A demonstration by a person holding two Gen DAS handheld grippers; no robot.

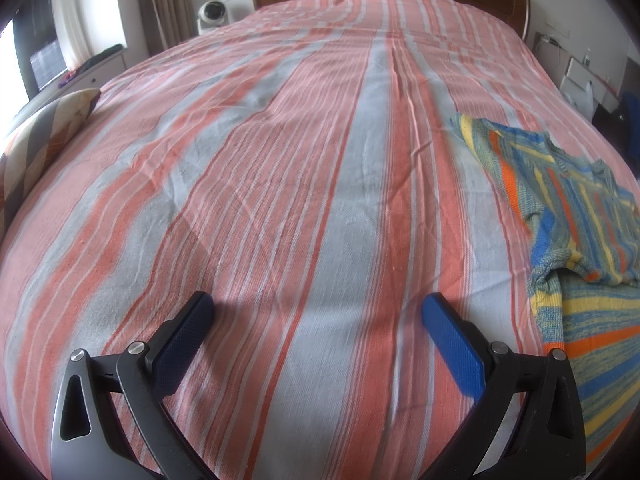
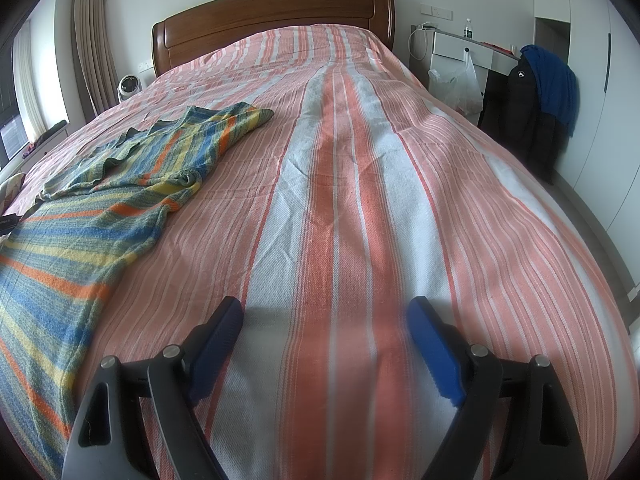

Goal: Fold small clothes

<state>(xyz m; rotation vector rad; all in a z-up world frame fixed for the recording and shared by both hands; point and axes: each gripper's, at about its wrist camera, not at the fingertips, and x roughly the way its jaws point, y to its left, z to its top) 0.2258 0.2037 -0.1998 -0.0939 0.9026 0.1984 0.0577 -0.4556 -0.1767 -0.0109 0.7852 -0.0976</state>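
A small knit garment with blue, yellow, green and orange stripes (image 1: pixel 576 216) lies spread on the bed at the right edge of the left wrist view. It also shows at the left of the right wrist view (image 2: pixel 100 200), one sleeve reaching toward the headboard. My left gripper (image 1: pixel 318 308) is open and empty, just above the bedspread, to the left of the garment. My right gripper (image 2: pixel 326 312) is open and empty, just above the bedspread, to the right of the garment. Neither touches the garment.
The bed has a red, pink and white striped cover (image 2: pixel 340 160) and a wooden headboard (image 2: pixel 272 12). A patterned pillow (image 1: pixel 36 144) lies at the left edge. A white fan (image 1: pixel 214 12), a nightstand (image 2: pixel 464 48) and a chair with jackets (image 2: pixel 540 92) stand beside the bed.
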